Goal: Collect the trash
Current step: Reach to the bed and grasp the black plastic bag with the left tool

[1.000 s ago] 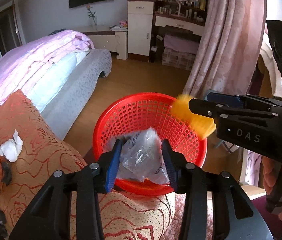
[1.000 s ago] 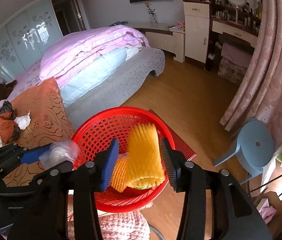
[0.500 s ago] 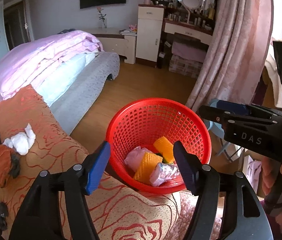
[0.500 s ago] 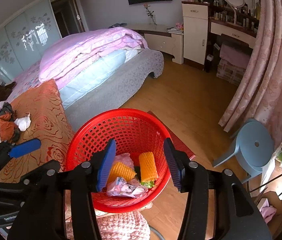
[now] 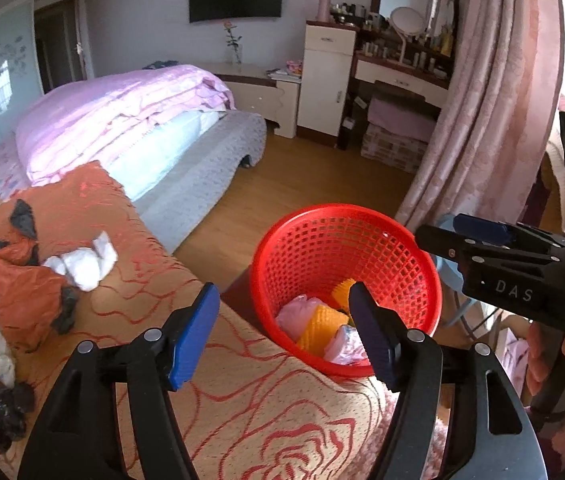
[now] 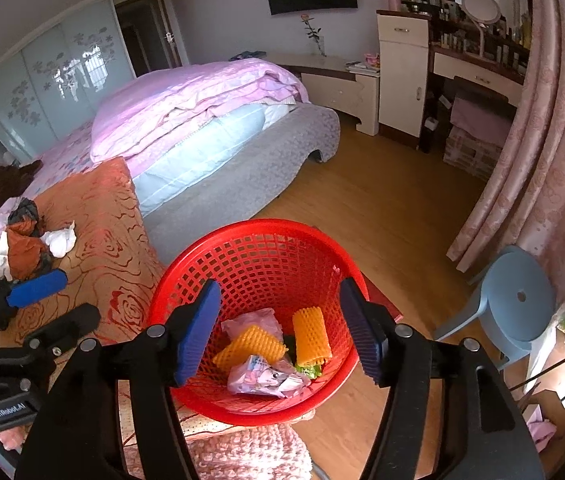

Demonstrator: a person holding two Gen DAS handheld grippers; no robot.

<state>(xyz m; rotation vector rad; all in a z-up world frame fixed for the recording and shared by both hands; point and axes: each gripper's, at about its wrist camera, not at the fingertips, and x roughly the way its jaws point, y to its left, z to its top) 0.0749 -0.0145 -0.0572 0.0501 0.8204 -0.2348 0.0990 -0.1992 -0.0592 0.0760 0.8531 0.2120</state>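
Both claws stand wide with nothing between the jaws, the right claw's just having spread further. The right claw (image 6: 278,330) hangs tilted down over the red mesh basket (image 6: 218,252), where two orange foam nets (image 6: 310,336) and wrappers lie. The remaining trash, a crumpled white tissue (image 5: 86,260) among rags, lies ahead and left of the left claw (image 5: 282,328) on the orange rose-patterned cover (image 5: 242,408). I judge the left the nearer hand.

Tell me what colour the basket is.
Red; the basket shows best in the right wrist view.
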